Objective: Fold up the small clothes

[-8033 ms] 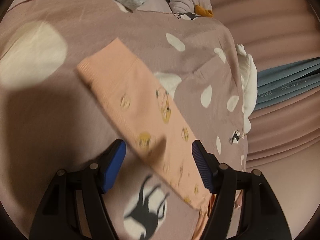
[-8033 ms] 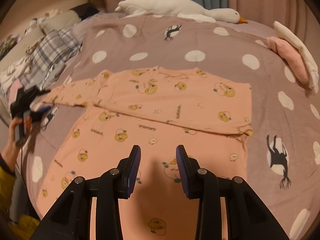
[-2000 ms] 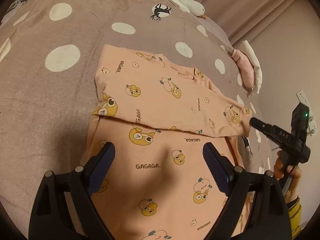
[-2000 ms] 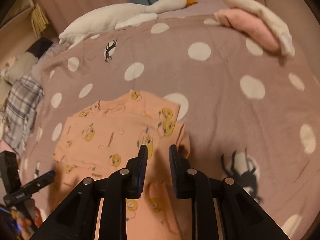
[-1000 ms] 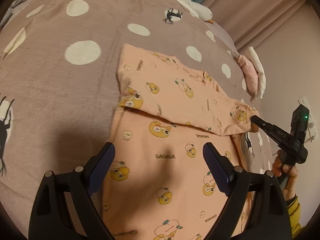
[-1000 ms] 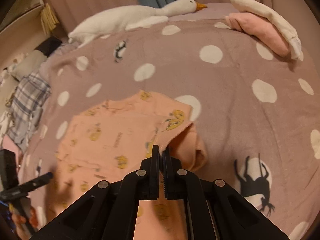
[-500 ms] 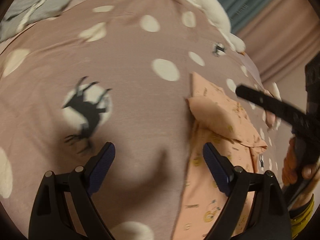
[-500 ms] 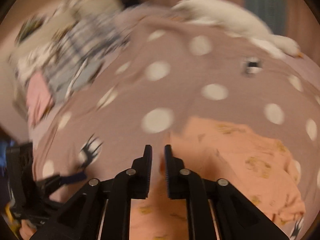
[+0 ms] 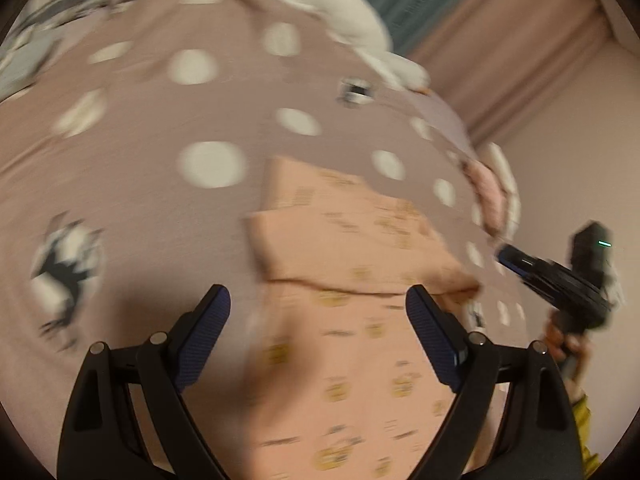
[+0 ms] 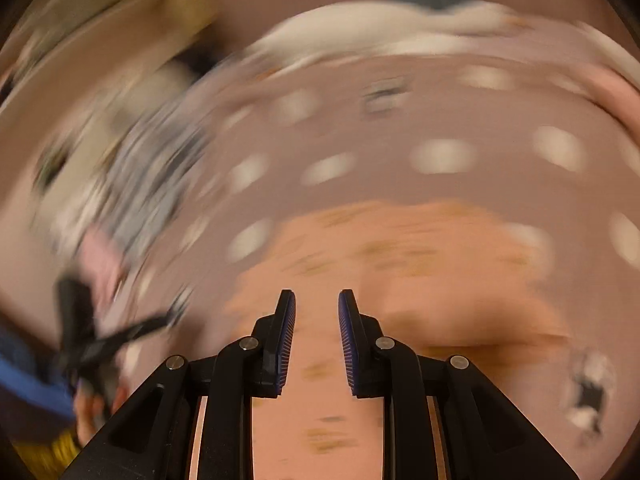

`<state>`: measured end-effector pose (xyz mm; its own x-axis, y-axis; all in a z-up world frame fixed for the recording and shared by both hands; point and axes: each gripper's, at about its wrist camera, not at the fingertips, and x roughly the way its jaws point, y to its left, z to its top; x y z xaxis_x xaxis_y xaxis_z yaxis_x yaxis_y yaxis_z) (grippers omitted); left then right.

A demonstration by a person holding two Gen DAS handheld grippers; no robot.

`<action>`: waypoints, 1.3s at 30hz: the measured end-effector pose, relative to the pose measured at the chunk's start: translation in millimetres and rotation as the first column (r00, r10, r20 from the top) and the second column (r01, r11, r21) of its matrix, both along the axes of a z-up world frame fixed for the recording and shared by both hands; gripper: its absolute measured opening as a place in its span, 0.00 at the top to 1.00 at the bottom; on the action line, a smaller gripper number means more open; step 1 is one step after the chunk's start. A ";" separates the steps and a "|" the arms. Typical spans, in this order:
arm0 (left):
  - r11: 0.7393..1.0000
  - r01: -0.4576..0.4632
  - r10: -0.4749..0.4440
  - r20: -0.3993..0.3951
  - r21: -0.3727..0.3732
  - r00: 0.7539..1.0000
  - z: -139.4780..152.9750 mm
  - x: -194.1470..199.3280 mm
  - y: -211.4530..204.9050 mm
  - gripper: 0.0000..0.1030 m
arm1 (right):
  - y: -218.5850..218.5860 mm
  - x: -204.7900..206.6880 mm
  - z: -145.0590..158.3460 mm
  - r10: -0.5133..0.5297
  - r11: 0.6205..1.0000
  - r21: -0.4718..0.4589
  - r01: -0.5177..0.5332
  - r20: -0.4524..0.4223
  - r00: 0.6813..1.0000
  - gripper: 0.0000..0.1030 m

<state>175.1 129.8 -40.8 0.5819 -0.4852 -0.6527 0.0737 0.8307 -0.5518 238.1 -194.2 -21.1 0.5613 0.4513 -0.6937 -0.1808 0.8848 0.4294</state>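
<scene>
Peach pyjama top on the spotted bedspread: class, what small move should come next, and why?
Probably bring the right gripper down onto the near hem of the peach top to start a lengthwise fold. Both sleeves already look folded across its chest, and both grippers, including the left gripper, hover open and empty above it.

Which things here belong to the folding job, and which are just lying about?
Job: peach printed garment, left gripper, right gripper, both open.
Lying about: white goose plush, folded pink and white clothes, plaid clothes pile.
</scene>
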 end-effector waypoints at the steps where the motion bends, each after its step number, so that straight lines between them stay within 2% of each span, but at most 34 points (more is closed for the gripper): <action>1: 0.999 0.036 -0.036 0.005 -0.004 0.999 2.5 6.1 -14.8 0.13 | -25.3 6.9 -5.6 -0.073 0.997 -0.014 0.073 -0.016 0.997 0.80; 4: 0.993 0.119 -0.119 0.013 0.007 0.993 3.6 24.0 -54.3 0.13 | -72.0 27.4 -30.6 -0.203 0.976 -0.099 0.196 -0.066 0.977 0.80; 6: 0.988 0.153 -0.153 0.012 0.010 0.988 -0.1 35.4 -73.9 0.13 | -85.8 39.9 -51.1 -0.235 0.967 -0.125 0.221 -0.109 0.966 0.80; 8: 0.983 0.183 -0.183 -0.008 0.002 0.983 -7.0 49.5 -92.4 0.13 | -87.2 47.5 -69.3 -0.217 0.973 -0.110 0.201 -0.150 0.965 0.80; 11: 0.976 0.218 -0.218 -0.043 -0.001 0.975 -22.7 72.2 -114.6 0.13 | -69.6 47.3 -80.8 -0.117 0.993 -0.031 0.113 -0.166 0.979 0.80; 14: 0.975 0.221 -0.218 -0.092 0.015 0.972 -43.1 91.7 -126.8 0.13 | -44.1 41.6 -83.0 0.002 0.998 0.069 0.010 -0.170 0.985 0.80; 17: 0.978 0.206 -0.202 -0.119 0.022 0.972 -55.4 99.1 -126.3 0.13 | -10.3 28.5 -74.9 0.136 0.990 0.064 -0.128 -0.141 0.981 0.80; 18: 0.980 0.199 -0.193 -0.130 0.028 0.973 -60.7 101.5 -124.6 0.13 | 3.1 25.4 -74.2 0.194 0.980 0.072 -0.186 -0.146 0.970 0.80; 19: 0.981 0.191 -0.185 -0.140 0.033 0.973 -64.7 103.4 -122.7 0.13 | 6.9 26.6 -74.4 0.207 0.978 0.062 -0.200 -0.157 0.966 0.80; 22: 0.984 0.175 -0.170 -0.155 0.019 0.973 -71.9 106.2 -115.3 0.13 | -3.1 34.8 -59.1 0.135 0.990 0.041 -0.132 -0.104 0.985 0.80; 23: 0.984 0.174 -0.169 -0.154 0.022 0.974 -71.7 106.3 -115.6 0.13 | -15.5 36.7 -53.0 0.076 0.997 -0.005 -0.076 -0.073 0.994 0.80; 24: 0.984 0.175 -0.169 -0.153 0.025 0.974 -71.5 106.7 -116.3 0.13 | -29.6 43.8 -48.4 -0.012 0.996 -0.089 0.008 -0.042 0.999 0.80; 25: 0.984 0.175 -0.169 -0.152 0.027 0.974 -71.1 106.5 -116.7 0.13 | -40.3 50.0 -50.6 -0.070 0.987 -0.145 0.063 -0.038 0.997 0.80; 27: 0.984 0.175 -0.168 -0.149 0.032 0.974 -71.5 106.3 -117.6 0.13 | -58.9 64.2 -62.2 -0.155 0.957 -0.259 0.133 -0.070 0.985 0.80; 28: 0.984 0.174 -0.167 -0.149 0.034 0.975 -71.8 106.4 -117.9 0.13 | -62.7 70.8 -72.9 -0.161 0.954 -0.272 0.124 -0.117 0.980 0.80; 30: 0.984 0.176 -0.169 -0.144 0.037 0.975 -72.6 105.8 -118.4 0.13 | -56.5 71.9 -87.6 -0.095 0.971 -0.232 0.050 -0.190 0.977 0.80; 31: 0.984 0.177 -0.170 -0.143 0.038 0.975 -73.2 105.8 -118.7 0.13 | -47.5 68.4 -88.2 -0.055 0.977 -0.214 0.012 -0.197 0.979 0.80; 35: 0.983 0.180 -0.173 -0.142 0.038 0.975 -74.3 105.6 -117.8 0.12 | -4.2 49.8 -72.5 0.152 0.972 -0.162 -0.173 -0.134 0.979 0.80; 36: 0.983 0.181 -0.174 -0.142 0.038 0.974 -74.2 105.6 -117.8 0.12 | 5.1 51.0 -72.7 0.180 0.963 -0.178 -0.202 -0.135 0.974 0.80; 38: 0.983 0.182 -0.176 -0.142 0.034 0.974 -74.4 105.2 -116.8 0.12 | 7.8 60.4 -76.3 0.170 0.958 -0.206 -0.199 -0.153 0.974 0.80; 39: 0.983 0.182 -0.176 -0.141 0.032 0.974 -74.5 104.7 -115.8 0.12 | 3.6 65.8 -78.0 0.150 0.968 -0.176 -0.180 -0.169 0.974 0.80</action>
